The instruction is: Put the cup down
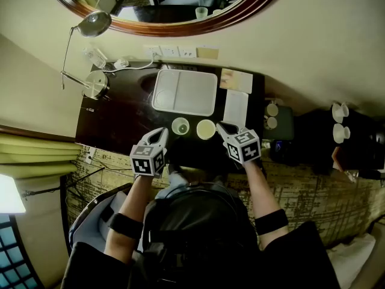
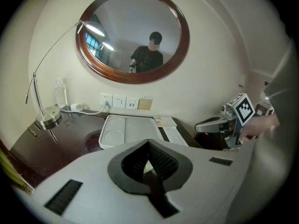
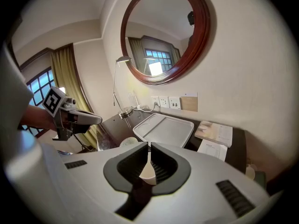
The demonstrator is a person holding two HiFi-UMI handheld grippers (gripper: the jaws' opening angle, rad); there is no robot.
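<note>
Two pale cups stand side by side on the dark desk (image 1: 120, 116), in front of the white tray (image 1: 184, 92). The right cup (image 1: 206, 129) has its wall between the pads of my right gripper (image 1: 221, 127); in the right gripper view the cream cup (image 3: 147, 168) sits pinched in my right gripper (image 3: 149, 146). The left cup (image 1: 180, 126) is just beside the tip of my left gripper (image 1: 165, 132). My left gripper (image 2: 148, 143) is shut; a pale sliver shows low between its pads, and I cannot tell if it is that cup's rim.
A desk lamp (image 1: 96, 83) stands at the desk's left end, and wall sockets (image 1: 169, 52) are behind the tray. Papers (image 1: 236, 95) lie right of the tray. More cups (image 1: 272, 116) sit on a dark tray at the far right. A round mirror (image 2: 133, 34) hangs above.
</note>
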